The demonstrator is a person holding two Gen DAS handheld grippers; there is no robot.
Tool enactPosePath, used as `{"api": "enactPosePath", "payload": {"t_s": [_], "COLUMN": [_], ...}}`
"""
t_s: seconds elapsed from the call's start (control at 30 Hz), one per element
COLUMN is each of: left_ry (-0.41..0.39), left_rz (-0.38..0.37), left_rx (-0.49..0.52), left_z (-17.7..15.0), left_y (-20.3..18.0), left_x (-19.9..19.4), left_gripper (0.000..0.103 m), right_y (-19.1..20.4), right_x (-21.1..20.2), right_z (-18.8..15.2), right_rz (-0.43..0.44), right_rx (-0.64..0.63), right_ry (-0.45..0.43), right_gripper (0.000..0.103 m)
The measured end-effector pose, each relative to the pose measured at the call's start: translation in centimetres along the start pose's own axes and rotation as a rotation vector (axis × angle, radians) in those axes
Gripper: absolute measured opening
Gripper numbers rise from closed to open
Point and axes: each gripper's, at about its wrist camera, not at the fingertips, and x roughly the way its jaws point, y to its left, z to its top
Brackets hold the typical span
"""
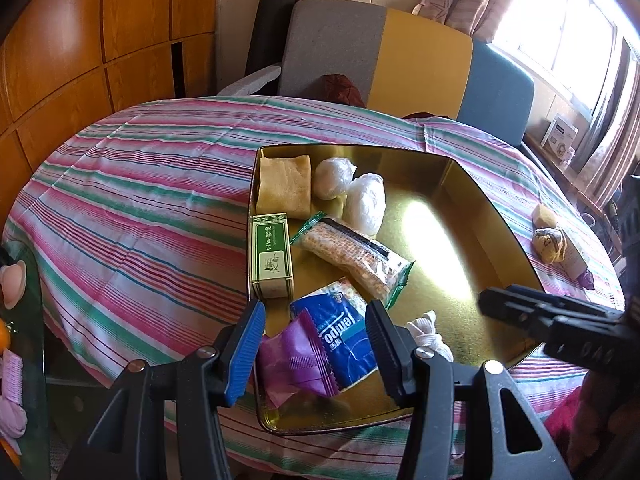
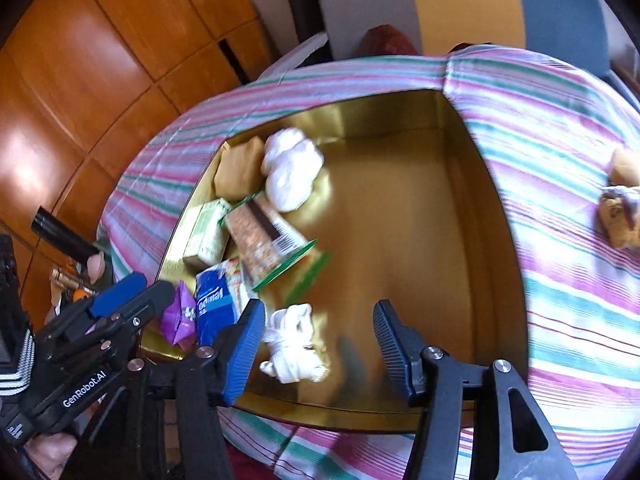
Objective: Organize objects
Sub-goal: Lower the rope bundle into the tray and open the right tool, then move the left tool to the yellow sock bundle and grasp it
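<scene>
right gripper [image 2: 319, 354] fingers apart over white bundle [image 2: 294, 344] in gold tray [image 2: 460, 152]; left gripper [image 1: 316, 344] fingers apart, empty; careless sweep could knock bundle out.

- We see the tray [image 1: 472, 184] lying on the table's cloth [image 1: 140, 200].
- In its far left corner lies the sponge [image 1: 285, 186], the two wrapped balls [image 1: 352, 192] just right of it.
- Nearer along the left wall stands the box [image 1: 271, 255], the snack bar [image 1: 354, 258] to its right.
- Nearest us lie the tissue pack [image 1: 346, 338], the sachet [image 1: 292, 364] and the knotted cord [image 2: 294, 344].
</scene>
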Motion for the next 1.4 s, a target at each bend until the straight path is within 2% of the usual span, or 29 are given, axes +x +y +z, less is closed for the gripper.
{"api": "enactPosePath", "payload": {"t_s": [0.27, 0.4, 0.6, 0.7, 0.9, 0.93, 0.97, 1.0, 1.07, 1.27, 1.4], "left_ry": [0.003, 0.005, 0.015, 0.025, 0.027, 0.026, 0.023, 0.023, 0.023, 0.036, 0.078], "left_rz": [-0.012, -0.022, -0.029, -0.036, -0.046, -0.045, -0.049, -0.056, -0.084, -0.172, -0.279], "left_rx": [0.008, 0.006, 0.009, 0.021, 0.065, 0.072, 0.082, 0.087, 0.107, 0.199, 0.251], "left_z": [-0.2, -0.2, -0.2, -0.1, 0.3, 0.4, 0.7, 0.9, 1.5, 3.1, 4.3], "left_y": [-0.3, -0.4, -0.6, -1.1, -2.7, -3.0, -3.6, -4.0, -5.3, -10.7, -15.7], "left_x": [0.0, 0.1, 0.3, 0.4, 0.1, 0.0, -0.1, -0.2, -0.3, -0.2, 0.5], "left_gripper": [0.053, 0.053, 0.053, 0.053, 0.053, 0.053, 0.053, 0.053, 0.053, 0.053, 0.052], "right_y": [-3.0, -5.7, -12.6, -17.5, -27.0, -28.1, -29.5, -30.0, -30.2, -29.8, -30.6], "right_x": [-2.5, -4.4, -9.0, -12.2, -16.3, -16.5, -16.9, -17.2, -17.8, -18.0, -18.8], "right_z": [0.6, 0.6, 1.1, 1.4, -0.3, -0.8, -1.4, -1.6, -1.7, -2.0, -2.9], "right_rz": [-0.049, -0.108, -0.29, -0.4, -0.603, -0.606, -0.578, -0.549, -0.533, -0.481, -0.429], "right_rx": [0.064, 0.079, 0.127, 0.203, 0.412, 0.457, 0.542, 0.574, 0.593, 0.61, 0.673], "right_ry": [-0.062, -0.085, -0.155, -0.222, -0.328, -0.336, -0.342, -0.364, -0.417, -0.447, -0.49], "right_gripper": [0.061, 0.063, 0.064, 0.07, 0.07, 0.07, 0.07, 0.07, 0.071, 0.075, 0.078]}}
